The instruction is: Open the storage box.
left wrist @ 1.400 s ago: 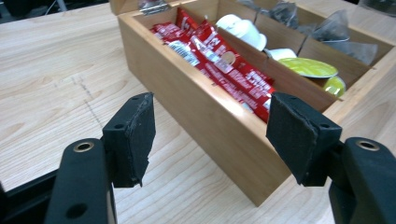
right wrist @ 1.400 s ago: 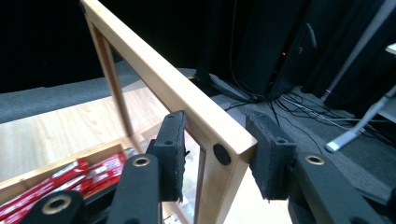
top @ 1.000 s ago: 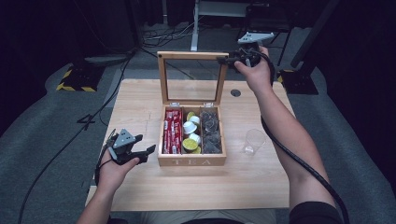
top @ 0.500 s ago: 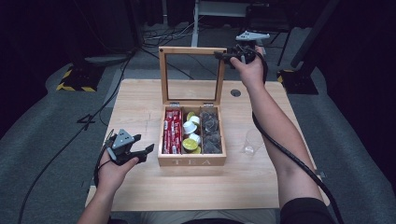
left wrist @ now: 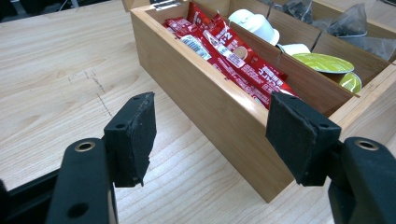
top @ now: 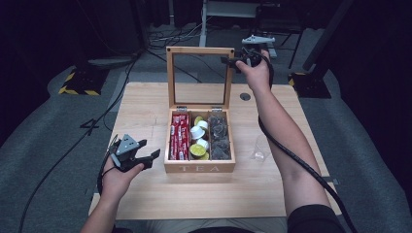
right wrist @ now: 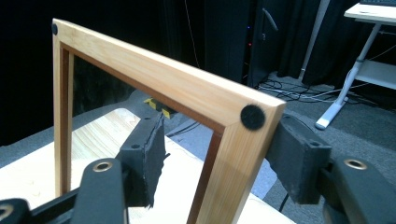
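A recording lab: black curtains (top: 58,29), floor cables (top: 160,41), hazard-taped stand base (top: 77,83).

The light wooden tea box (top: 199,167) sits mid-table, open — its glass-paned, wood-framed lid (top: 199,51) upright on rear hinges, three compartments holding red sachets, capsules, dark pouches.

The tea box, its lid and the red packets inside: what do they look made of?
The tea box looks like pale wood, likely bamboo, with a smooth satin finish: fine straight grain shows on its walls. Its lid is a frame of the same wood around a see-through pane, glass or clear plastic, with a black felt-like dot at the corner. The red packets seem glossy printed foil or plastic: they crinkle and shine.
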Demonstrator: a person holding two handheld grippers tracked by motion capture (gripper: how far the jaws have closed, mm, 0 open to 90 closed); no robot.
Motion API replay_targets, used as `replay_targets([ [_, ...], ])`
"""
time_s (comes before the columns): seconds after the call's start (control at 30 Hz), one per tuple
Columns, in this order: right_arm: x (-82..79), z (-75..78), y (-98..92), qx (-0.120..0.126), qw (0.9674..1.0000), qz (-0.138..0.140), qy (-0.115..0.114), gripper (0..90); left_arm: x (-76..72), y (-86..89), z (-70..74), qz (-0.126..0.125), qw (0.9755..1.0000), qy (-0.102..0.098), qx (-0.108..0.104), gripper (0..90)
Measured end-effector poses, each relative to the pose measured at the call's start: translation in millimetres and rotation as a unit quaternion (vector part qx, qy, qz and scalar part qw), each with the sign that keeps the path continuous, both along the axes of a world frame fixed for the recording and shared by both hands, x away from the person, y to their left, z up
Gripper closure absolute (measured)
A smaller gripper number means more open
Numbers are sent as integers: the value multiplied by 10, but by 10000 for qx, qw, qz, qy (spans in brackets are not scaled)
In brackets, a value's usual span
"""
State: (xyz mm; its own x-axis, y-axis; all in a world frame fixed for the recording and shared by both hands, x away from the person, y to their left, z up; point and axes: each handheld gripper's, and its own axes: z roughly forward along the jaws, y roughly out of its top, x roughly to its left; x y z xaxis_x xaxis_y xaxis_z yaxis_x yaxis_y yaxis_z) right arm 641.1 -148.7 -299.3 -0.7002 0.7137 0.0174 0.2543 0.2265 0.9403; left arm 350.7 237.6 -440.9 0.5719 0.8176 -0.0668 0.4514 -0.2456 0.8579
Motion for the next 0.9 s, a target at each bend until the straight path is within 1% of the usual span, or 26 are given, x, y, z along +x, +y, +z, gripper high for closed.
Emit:
replay_targets([
  [0.03, 2, -12, 5, 1, 10000, -7, 1, 389, 0, 5, -1, 27, 10000, 10, -28, 338],
  [0.2, 21, -52, 7, 44, 10000, -38, 77, 370, 0, 18, -3, 56, 10000, 34, -39, 338],
  [0.33, 33, -75, -10, -32, 9998, -85, 177, 341, 4, 32, -7, 37, 10000, 21, -5, 336],
  [0.43, 41, -90, -44, -9, 9997, -124, 225, 329, -3, 36, -9, 32, 10000, 30, -2, 334],
  [0.47, 41, -93, -59, 0, 9997, -119, 233, 328, -5, 41, -20, 29, 10000, 5, -76, 333],
  [0.57, 21, -87, -105, -84, 9996, -139, 215, 317, -3, 54, -40, 23, 9999, 51, -83, 330],
  [0.73, -63, -13, -208, -122, 9998, -101, 144, 313, 0, 72, -41, 17, 9999, 89, -73, 328],
  [0.77, -88, 9, -233, -142, 9997, -80, 157, 319, -2, 74, -37, -14, 9999, 113, -70, 327],
  [0.87, -219, 98, -325, -93, 9996, 27, 262, 370, -11, 76, -28, -60, 9999, 130, -29, 324],
  [0.9, -257, 116, -346, -92, 9996, 62, 269, 372, -24, 76, -26, -69, 9998, 164, -22, 321],
])
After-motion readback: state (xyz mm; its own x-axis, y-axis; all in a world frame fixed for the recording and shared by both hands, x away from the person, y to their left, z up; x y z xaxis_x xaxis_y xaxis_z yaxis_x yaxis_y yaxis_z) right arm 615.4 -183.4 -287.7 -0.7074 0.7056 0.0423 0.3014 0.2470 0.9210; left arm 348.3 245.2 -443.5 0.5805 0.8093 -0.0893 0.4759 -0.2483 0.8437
